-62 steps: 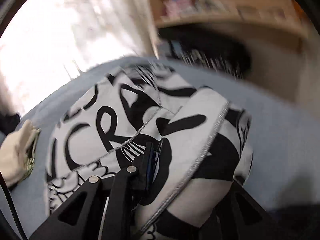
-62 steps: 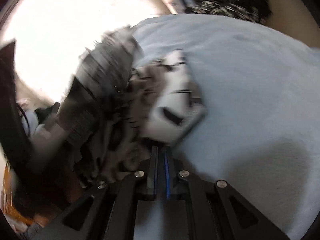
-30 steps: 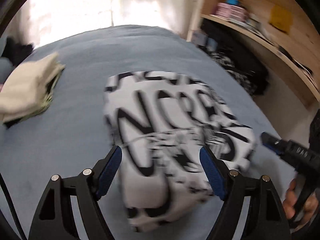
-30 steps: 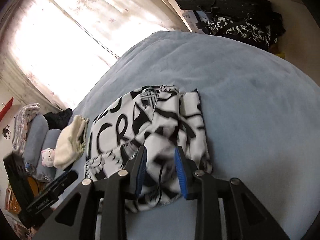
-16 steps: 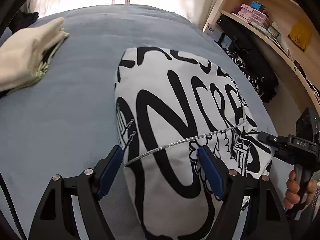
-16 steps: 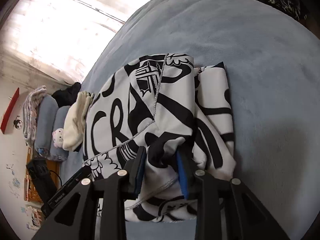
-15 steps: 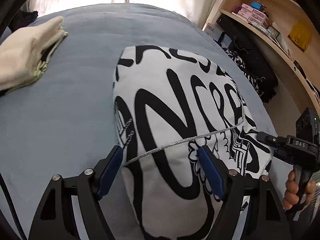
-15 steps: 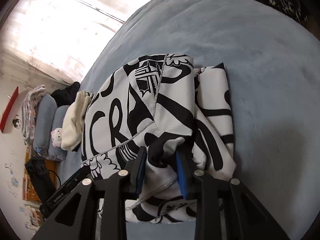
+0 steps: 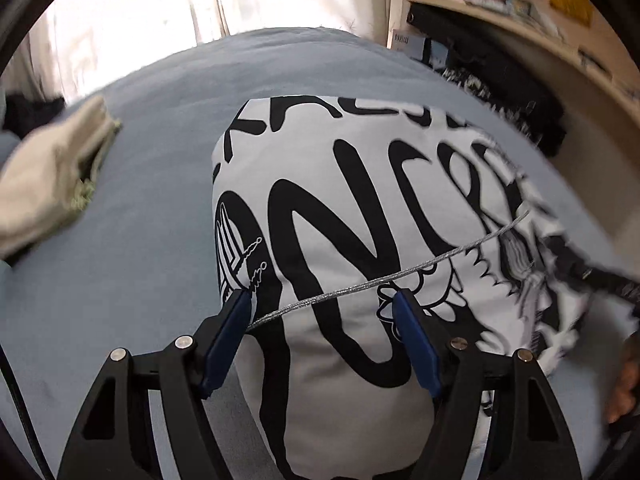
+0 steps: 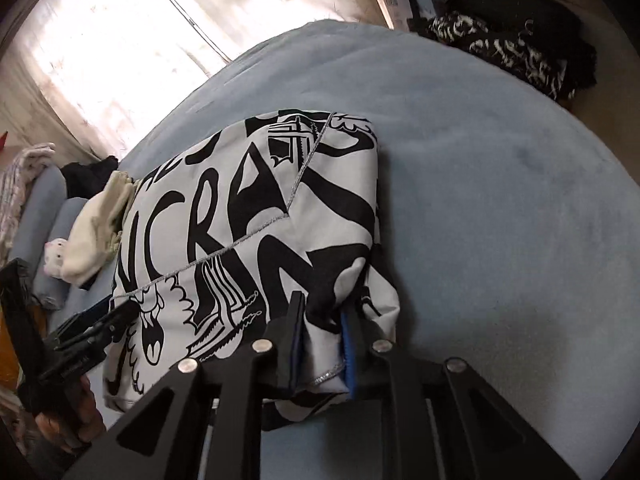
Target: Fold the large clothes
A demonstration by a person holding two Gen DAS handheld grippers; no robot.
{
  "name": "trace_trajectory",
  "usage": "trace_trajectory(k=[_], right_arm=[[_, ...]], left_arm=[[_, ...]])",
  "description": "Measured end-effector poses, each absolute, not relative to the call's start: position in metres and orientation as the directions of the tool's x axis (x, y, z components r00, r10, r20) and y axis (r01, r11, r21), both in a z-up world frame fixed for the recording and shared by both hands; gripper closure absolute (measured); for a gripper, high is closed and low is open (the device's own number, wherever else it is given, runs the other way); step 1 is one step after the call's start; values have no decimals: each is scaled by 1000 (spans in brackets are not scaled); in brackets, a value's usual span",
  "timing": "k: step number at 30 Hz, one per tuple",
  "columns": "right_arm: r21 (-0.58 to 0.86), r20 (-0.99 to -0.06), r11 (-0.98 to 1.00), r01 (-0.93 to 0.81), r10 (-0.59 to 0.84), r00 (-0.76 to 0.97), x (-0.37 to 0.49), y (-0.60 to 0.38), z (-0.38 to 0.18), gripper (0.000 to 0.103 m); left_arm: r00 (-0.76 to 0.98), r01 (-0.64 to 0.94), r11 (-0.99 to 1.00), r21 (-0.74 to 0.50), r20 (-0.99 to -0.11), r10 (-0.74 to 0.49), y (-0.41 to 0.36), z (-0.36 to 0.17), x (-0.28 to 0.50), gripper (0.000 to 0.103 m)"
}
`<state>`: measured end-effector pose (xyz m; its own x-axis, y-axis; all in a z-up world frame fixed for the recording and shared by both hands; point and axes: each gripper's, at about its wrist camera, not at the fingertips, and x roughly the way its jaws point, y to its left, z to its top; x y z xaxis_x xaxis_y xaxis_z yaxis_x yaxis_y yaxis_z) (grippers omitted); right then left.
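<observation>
From the left wrist camera, we see our left tool [image 9: 322,300] spread wide, its blue pads set either side of the folded black-and-white garment [image 9: 360,216] without pinching it. The garment lies in the middle of the blue bed [image 9: 152,184], a silver seam crossing its top. A cream folded cloth [image 9: 48,184] sits well apart at the left, and a wooden shelf [image 9: 520,4] runs along the right.

From the right wrist camera, our right tool [image 10: 322,322] pinches a fold at the near corner of the garment [image 10: 248,216]. The left tool [image 10: 90,320] hovers at its far-left edge. The bed [image 10: 500,200] stretches rightward, with dark clothes [image 10: 512,48] beyond it.
</observation>
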<state>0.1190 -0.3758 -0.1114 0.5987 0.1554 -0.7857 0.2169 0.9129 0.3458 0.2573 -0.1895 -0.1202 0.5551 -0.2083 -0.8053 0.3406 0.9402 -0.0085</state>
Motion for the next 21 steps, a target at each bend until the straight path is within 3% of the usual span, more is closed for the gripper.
trace_trajectory(k=[2,7,11,16,17,18,19,21], right_arm=[[343,-791,913,222,153,593,120,-373,-100,82],[376,-762,906,196,182,622,130,-388,-73,63],[396,-750,892,219,176,638,165,-407,-73,59],[473,-795,836,279,268,544,228,-432,-113,59],[492,-787,825,277,287,546,233,-434,-117,63],[496,-779,827,264,289,556,238,-435,-119,75],[449,-791,855,260,246,559,242,-432,-117,100],[411,-796,877,248,213,567,244,-428,-113,100]], left_arm=[[551,349,937,-10,-807,-214,-191,-114,256,31],[496,358,922,-148,-806,-322,-175,-98,271,30],[485,301,933,-197,-810,-328,-169,-95,298,30],[472,253,936,-245,-813,-340,-172,-101,333,28],[477,255,937,-238,-812,-336,-173,-101,337,28],[483,258,939,-229,-811,-331,-175,-100,341,28],[494,264,941,-213,-808,-322,-178,-98,345,28],[511,260,947,-191,-805,-303,-181,-99,352,27]])
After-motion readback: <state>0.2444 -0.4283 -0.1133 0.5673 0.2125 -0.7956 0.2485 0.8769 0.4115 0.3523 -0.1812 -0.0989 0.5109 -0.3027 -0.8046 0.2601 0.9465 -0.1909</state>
